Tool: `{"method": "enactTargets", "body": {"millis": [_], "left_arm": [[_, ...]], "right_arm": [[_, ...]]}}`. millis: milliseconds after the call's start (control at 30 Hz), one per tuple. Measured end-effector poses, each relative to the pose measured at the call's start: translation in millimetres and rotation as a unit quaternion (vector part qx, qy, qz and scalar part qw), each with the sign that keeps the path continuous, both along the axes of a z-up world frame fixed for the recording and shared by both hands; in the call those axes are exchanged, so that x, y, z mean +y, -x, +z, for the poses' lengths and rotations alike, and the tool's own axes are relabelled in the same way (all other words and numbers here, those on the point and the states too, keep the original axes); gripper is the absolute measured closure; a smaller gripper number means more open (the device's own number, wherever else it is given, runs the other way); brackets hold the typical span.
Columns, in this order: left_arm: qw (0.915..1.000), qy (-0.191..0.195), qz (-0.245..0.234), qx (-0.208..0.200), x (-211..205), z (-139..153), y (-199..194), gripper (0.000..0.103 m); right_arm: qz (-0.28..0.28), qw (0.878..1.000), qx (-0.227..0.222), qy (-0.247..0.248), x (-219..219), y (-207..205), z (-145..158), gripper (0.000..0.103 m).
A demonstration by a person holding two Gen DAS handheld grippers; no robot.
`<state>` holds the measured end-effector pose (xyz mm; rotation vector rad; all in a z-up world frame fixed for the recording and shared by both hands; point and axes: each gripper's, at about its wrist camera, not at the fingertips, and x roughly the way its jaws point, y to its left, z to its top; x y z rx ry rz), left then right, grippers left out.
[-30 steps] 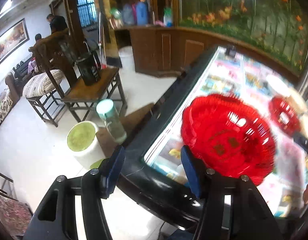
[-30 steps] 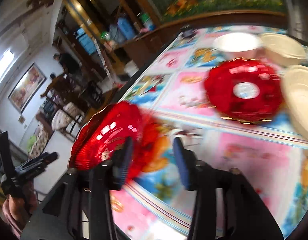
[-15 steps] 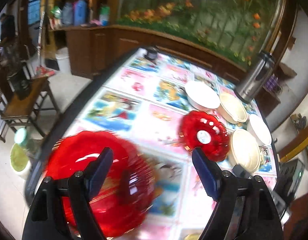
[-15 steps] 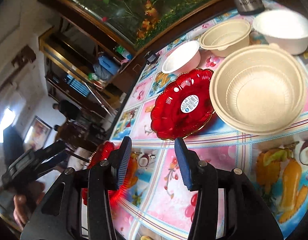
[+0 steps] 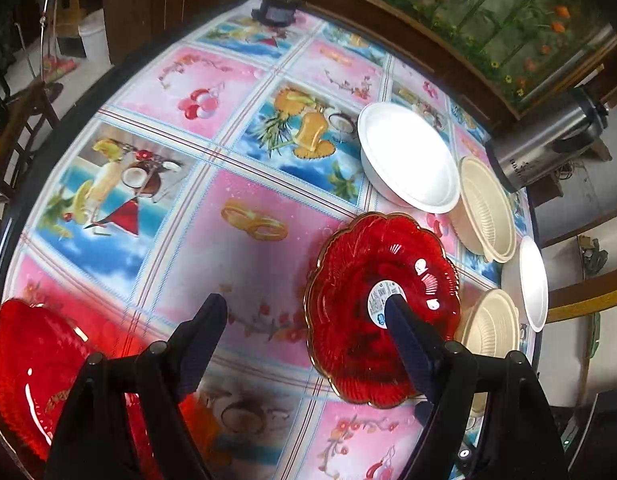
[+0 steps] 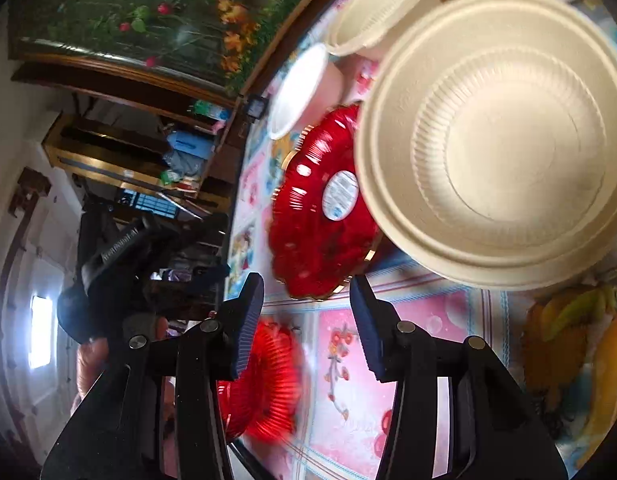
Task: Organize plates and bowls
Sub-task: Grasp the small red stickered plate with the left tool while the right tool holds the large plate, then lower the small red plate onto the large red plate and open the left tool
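Released the scalloped red glass plate (image 5: 32,372) at the table's near edge; left gripper (image 5: 304,316) widened, empty, swung toward the labelled red plate (image 5: 372,312). Right gripper (image 6: 306,312) half-open, empty. Stacking pending.

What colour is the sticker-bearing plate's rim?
Gold rim on the red plate, clearest in the left wrist view.

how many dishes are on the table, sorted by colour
red plates: 2 – one with a sticker, one at the table's near edge
white bowls: 2 –
beige bowls: 2 –
total: 6
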<state>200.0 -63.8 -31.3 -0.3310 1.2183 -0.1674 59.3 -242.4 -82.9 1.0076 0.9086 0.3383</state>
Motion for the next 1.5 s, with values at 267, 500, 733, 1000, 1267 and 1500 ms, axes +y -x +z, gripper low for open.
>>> {"method": "enactTargets", "body": {"millis": [267, 500, 733, 1000, 1267, 1500], "left_arm": [[0.9992, 0.021, -0.012, 0.032, -8.8, -21.1, -15.8, 0.022], [0.9991, 0.011, -0.027, 0.032, -22.9, -30.9, -18.3, 0.023], [0.9993, -0.008, -0.029, 0.023, -27.4, -33.9, -22.3, 0.046], [0.9984, -0.028, -0.043, 0.026, -29.7, -40.2, -22.5, 0.083], [0.9971, -0.058, -0.049, 0.011, -28.0, -36.5, -17.4, 0.089], [0.9961, -0.071, -0.051, 0.005, -26.5, -31.7, -11.5, 0.089]], "right_arm": [[-0.019, 0.999, 0.032, -0.018, -3.3, -8.7, -15.7, 0.054], [-0.032, 0.998, 0.049, -0.023, -0.4, -15.0, -18.5, 0.049], [-0.059, 0.997, 0.050, -0.017, -3.5, -18.7, -16.3, 0.049], [-0.081, 0.996, 0.043, 0.002, -1.5, -20.4, -14.8, 0.054], [-0.081, 0.995, 0.056, -0.005, -7.8, -23.2, -29.7, 0.091], [-0.076, 0.996, 0.046, 0.018, -4.4, -23.3, -24.5, 0.090]]}}
